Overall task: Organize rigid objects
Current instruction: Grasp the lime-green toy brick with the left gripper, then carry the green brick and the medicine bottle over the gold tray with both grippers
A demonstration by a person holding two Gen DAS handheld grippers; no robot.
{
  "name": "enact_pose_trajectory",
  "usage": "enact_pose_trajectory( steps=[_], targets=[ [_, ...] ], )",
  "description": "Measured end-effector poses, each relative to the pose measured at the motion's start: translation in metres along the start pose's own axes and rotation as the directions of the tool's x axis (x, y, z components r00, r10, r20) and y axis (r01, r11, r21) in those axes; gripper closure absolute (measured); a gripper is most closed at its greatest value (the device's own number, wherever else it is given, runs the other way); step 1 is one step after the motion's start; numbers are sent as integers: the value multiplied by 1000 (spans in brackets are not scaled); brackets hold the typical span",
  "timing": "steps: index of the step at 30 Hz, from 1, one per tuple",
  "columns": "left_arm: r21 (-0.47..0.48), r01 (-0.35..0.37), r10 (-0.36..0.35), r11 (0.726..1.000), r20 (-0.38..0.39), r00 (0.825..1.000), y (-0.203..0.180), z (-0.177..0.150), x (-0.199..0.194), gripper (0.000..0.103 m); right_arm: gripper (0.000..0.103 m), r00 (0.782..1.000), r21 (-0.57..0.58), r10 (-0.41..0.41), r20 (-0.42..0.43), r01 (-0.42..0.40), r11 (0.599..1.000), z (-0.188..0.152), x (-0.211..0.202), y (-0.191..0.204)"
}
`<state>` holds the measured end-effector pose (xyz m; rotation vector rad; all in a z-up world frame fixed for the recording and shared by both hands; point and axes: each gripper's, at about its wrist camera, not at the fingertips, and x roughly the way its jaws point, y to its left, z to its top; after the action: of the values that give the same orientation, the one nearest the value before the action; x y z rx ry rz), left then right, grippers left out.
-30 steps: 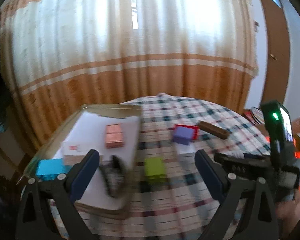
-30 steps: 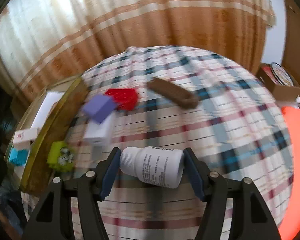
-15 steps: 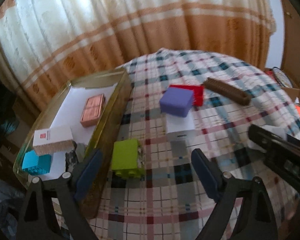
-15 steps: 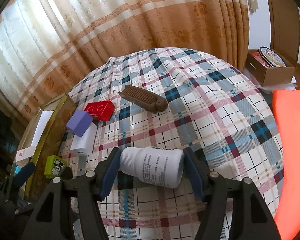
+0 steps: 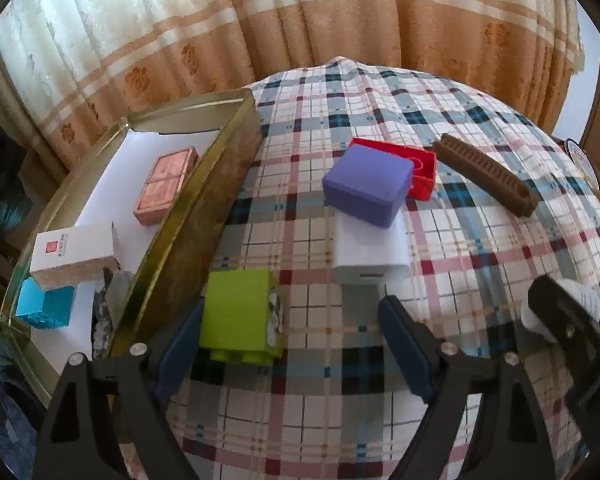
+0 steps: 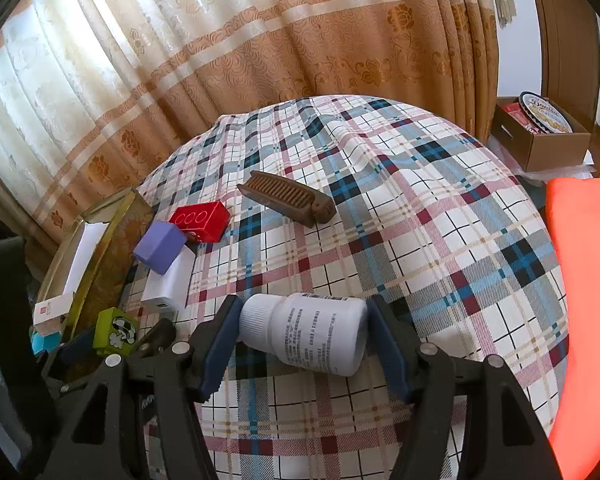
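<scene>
My left gripper [image 5: 292, 344] is open, low over the plaid table, with a lime green brick [image 5: 240, 314] between its fingers, close to the left finger. My right gripper [image 6: 300, 340] is shut on a white pill bottle [image 6: 308, 332], held sideways with its cap to the left. A purple block [image 5: 368, 184] rests on a white charger [image 5: 370, 256], with a red brick [image 5: 404, 164] behind. A brown comb [image 5: 488, 178] lies farther right. The gold tray [image 5: 204, 188] at left holds a copper box [image 5: 166, 186], a white box [image 5: 74, 254] and a blue brick [image 5: 44, 306].
The right gripper's black finger [image 5: 572, 328] shows at the right edge of the left wrist view. Curtains hang behind the table. A cardboard box with a tin [image 6: 540, 132] sits past the table's right side, beside an orange surface [image 6: 588, 280].
My left gripper has dropped down and forward from over the tray onto the lime green brick. My right gripper has kept hold of the bottle and drawn back and up a little.
</scene>
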<state>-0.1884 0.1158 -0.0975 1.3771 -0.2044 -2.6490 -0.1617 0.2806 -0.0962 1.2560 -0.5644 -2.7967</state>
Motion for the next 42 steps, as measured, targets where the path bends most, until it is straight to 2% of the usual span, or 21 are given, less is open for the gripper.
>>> enact_pose_trajectory(
  steps=[10,11,14,15,20,22,24,25,27,28,30,34,39,42],
  targets=[
    [-44,42,-43,998,-29,999,0,9,9,14,37,1000,-1,0,0,0,1000,0,0,0],
    [-50,54,-56,997,-32,998,1,9,10,16,37,1000,0,1,0,-1,1000,0,0,-1],
    [-76,153,-157,985,-47,987,4,8,9,43,37,1000,-1,0,-1,0,1000,0,0,0],
    [-82,164,-168,983,-52,984,3,8,8,44,37,1000,-1,0,0,0,1000,0,1,0],
    [-88,173,-177,981,-44,983,4,7,9,42,37,1000,-1,0,-1,0,1000,0,1,0],
    [-97,156,-161,983,-43,986,6,7,10,33,37,1000,-3,-1,-1,1,1000,0,1,0],
    [-101,167,-171,981,-38,984,8,7,12,31,37,1000,-3,-1,-1,1,1000,0,1,0],
    [-92,176,-179,980,-31,983,8,7,12,33,37,1000,-3,-2,-1,2,1000,0,1,0],
    [-69,196,-198,978,-17,980,6,7,11,49,37,1000,-6,-5,-2,5,1000,0,1,1],
    [-50,213,-213,976,-7,977,3,6,9,53,37,1000,-9,-8,-2,8,1000,0,1,1],
    [-29,233,-233,972,4,973,-1,6,7,68,37,1000,-11,-12,-3,12,1000,0,1,2],
    [18,248,-248,969,30,968,-3,3,5,72,37,1000,-10,-12,-2,12,1000,0,2,2],
    [21,293,-293,956,30,956,1,2,3,72,37,1000,-19,-27,-3,27,999,0,2,2],
    [23,313,-314,949,56,948,3,-1,-4,72,37,999,-13,-32,0,32,999,0,1,0]
  ],
)
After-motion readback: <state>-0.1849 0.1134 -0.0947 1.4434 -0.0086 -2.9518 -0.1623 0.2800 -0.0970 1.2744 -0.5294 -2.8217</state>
